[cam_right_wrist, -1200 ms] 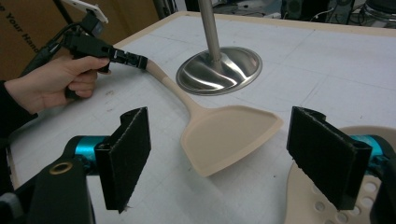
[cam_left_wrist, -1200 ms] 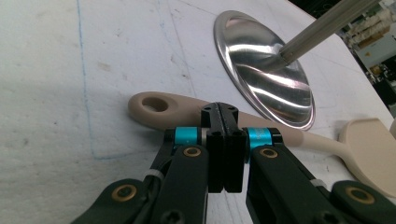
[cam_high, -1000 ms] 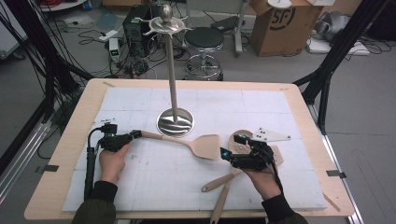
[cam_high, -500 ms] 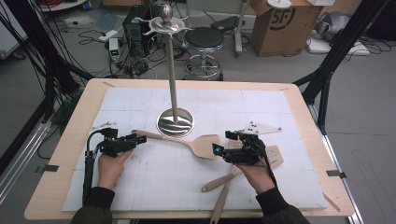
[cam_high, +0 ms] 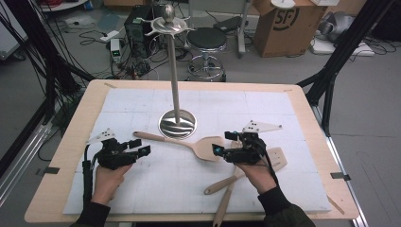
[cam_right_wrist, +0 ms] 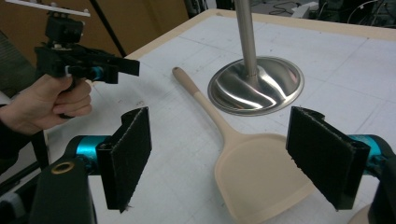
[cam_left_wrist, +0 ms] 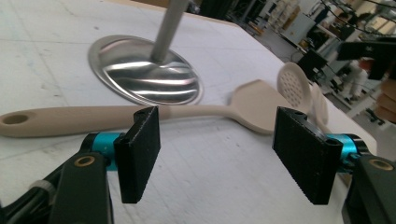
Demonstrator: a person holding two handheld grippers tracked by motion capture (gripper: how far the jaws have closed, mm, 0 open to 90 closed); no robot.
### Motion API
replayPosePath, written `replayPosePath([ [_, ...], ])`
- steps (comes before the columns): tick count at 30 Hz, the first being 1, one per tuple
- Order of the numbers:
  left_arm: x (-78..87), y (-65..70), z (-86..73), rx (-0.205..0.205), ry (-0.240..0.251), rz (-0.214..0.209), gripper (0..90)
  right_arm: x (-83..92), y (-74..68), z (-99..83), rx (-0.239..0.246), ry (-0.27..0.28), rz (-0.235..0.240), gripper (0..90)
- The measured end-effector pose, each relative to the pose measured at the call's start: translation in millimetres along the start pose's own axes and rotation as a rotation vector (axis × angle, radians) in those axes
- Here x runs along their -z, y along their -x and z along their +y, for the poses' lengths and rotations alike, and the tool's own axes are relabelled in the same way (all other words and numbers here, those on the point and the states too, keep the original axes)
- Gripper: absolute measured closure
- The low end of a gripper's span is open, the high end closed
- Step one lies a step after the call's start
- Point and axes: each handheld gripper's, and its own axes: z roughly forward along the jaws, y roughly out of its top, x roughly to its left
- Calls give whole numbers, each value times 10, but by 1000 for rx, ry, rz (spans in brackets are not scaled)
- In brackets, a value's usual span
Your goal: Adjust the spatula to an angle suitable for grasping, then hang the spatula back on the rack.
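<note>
The left gripper (cam_high: 142, 150) had its jaws pinched on the handle of the flat beige plastic spatula (cam_high: 189, 143) a second ago; now its jaws have just been opening and stand spread wide, with nothing between them; the hand has pulled back to the left and a bit up, so the handle end lies just past the jaws on the white mat (cam_high: 142, 189). The spatula stays flat in the middle of the table, just near the round shiny metal base of the tall stand (cam_high: 177, 124). The right gripper (cam_high: 222, 150) has slid left to the spatula's wide blade; its jaws are spread too, not squeezing anything. Two more beige spoons (cam_high: 246, 172) lie under the right hand.
</note>
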Motion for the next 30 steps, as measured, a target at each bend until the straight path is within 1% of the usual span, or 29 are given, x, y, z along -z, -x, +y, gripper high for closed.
replayPosePath([
  [1, 9, 29, -10, -16, -8, 6, 304, -8, -6, 10, -1, -2, 4, 218],
  [2, 24, 52, -25, -31, -7, 2, 289, -10, -28, 44, -4, -1, 11, 218],
  [3, 36, 72, -40, -31, -1, -7, 289, -10, -28, 44, -4, -1, 11, 218],
  [5, 57, 100, -68, -39, -15, -13, 289, -10, -54, 94, 4, 8, 22, 218],
  [6, 67, 119, -85, -41, -20, -13, 288, -12, -75, 124, 0, 4, 26, 217],
  [7, 84, 140, -107, -47, -25, -20, 288, -22, -94, 154, 7, 6, 29, 218],
  [9, 118, 178, -137, -55, -32, -26, 288, -61, -133, 208, 13, -7, 42, 218],
  [10, 142, 202, -154, -55, -29, -27, 287, -94, -154, 230, 15, -11, 48, 218],
  [11, 163, 217, -167, -64, -27, -31, 285, -135, -171, 249, 16, -22, 56, 218],
  [15, 222, 265, -211, -68, -19, -37, 279, -347, -213, 342, 34, -79, 83, 218],
  [18, 236, 272, -230, -67, -25, -41, 279, -513, -241, 444, 29, -115, 121, 221],
  [19, 239, 276, -233, -64, -23, -44, 279, -569, -254, 481, 35, -126, 132, 228],
  [20, 238, 279, -234, -64, -20, -45, 279, -637, -269, 527, 46, -143, 138, 231],
  [22, 239, 285, -232, -66, -19, -49, 279, -735, -272, 582, 49, -160, 149, 238],
  [23, 236, 287, -234, -67, -18, -48, 279, -803, -261, 611, 27, -171, 164, 238],
  [26, 217, 279, -236, -65, -20, -48, 274, -941, -227, 660, 2, -195, 179, 242],
  [27, 208, 273, -231, -65, -20, -49, 273, -970, -219, 671, 5, -196, 179, 246],
  [30, 191, 267, -228, -63, -17, -54, 272, -1050, -201, 706, -5, -202, 188, 253],
])
